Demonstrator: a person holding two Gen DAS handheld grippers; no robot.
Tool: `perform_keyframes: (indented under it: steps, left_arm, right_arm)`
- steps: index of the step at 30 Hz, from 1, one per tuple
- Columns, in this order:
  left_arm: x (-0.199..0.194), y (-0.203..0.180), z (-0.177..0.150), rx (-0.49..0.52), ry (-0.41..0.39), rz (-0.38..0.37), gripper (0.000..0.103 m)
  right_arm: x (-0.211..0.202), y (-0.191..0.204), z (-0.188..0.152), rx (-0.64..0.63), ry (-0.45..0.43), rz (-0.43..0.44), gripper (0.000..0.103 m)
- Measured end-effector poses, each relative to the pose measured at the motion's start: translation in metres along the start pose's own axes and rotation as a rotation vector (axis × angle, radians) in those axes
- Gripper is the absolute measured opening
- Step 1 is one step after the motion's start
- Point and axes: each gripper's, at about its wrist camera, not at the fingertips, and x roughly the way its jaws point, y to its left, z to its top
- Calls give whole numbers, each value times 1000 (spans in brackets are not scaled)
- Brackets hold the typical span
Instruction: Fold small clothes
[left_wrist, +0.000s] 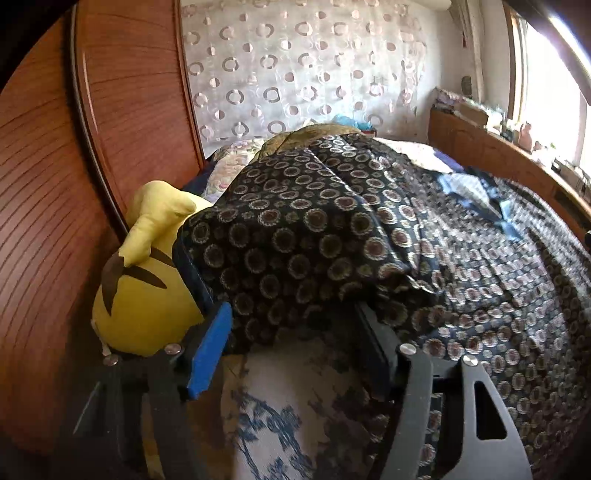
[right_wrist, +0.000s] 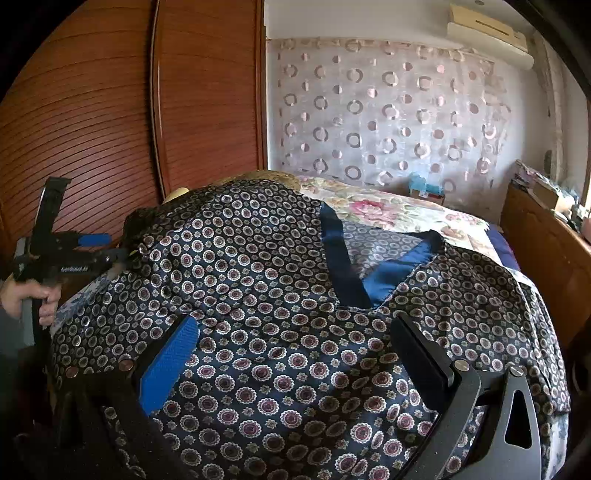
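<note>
My landmark is the bed (right_wrist: 424, 214), and the patterned top (right_wrist: 280, 332) lies spread over it, blue neckline (right_wrist: 354, 273) facing up toward the flowered quilt (right_wrist: 388, 210). My right tongs (right_wrist: 295, 354) hover just above the top's near part, jaws wide apart, holding nothing. My left tongs (left_wrist: 295, 332) sit at the top's side edge nearest the wardrobe (right_wrist: 110, 129), beside the yellow plush toy (left_wrist: 144, 284); cloth drapes over the fingers, and I cannot tell whether they pinch it. By my reckoning the folding is barely begun: one side looks lifted, no neat fold yet, everything left. There's small white lettering on the left tongs' body, too blurred to read.
</note>
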Motion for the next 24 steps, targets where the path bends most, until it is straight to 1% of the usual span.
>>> perform_keyframes:
  steps: [2, 4, 6, 7, 9, 10, 12, 14, 19, 20, 24]
  left_arm:
    - [6, 1, 1, 14, 15, -4, 62]
    - [11, 5, 1, 14, 32, -35, 55]
    - [16, 10, 0, 19, 49, -28, 43]
    - [17, 12, 0, 23, 50, -27, 40]
    - [18, 16, 2, 21, 49, -33, 26]
    - [17, 19, 3, 15, 44, -37, 21]
    - [15, 22, 6, 1, 28, -51, 7]
    - [10, 23, 11, -7, 4, -59, 4]
    - [-19, 17, 29, -17, -97, -78, 3]
    - [-27, 13, 36, -11, -123, -89, 3]
    - [-43, -8, 55, 30, -172, -124, 3]
  right_arm:
    - [0, -1, -2, 1, 6, 3, 103]
    - [0, -2, -2, 2, 10, 2, 103]
    - [1, -2, -3, 4, 15, 3, 103]
    - [1, -3, -3, 6, 16, 4, 103]
    - [0, -4, -4, 8, 15, 2, 103]
    - [1, -4, -4, 10, 16, 1, 103]
    - [2, -5, -5, 17, 17, 2, 103]
    - [2, -6, -7, 20, 19, 2, 103]
    - [-1, -9, -10, 26, 20, 3, 103]
    - [-1, -10, -11, 31, 19, 2, 103]
    - [-5, -15, -13, 48, 16, -2, 103]
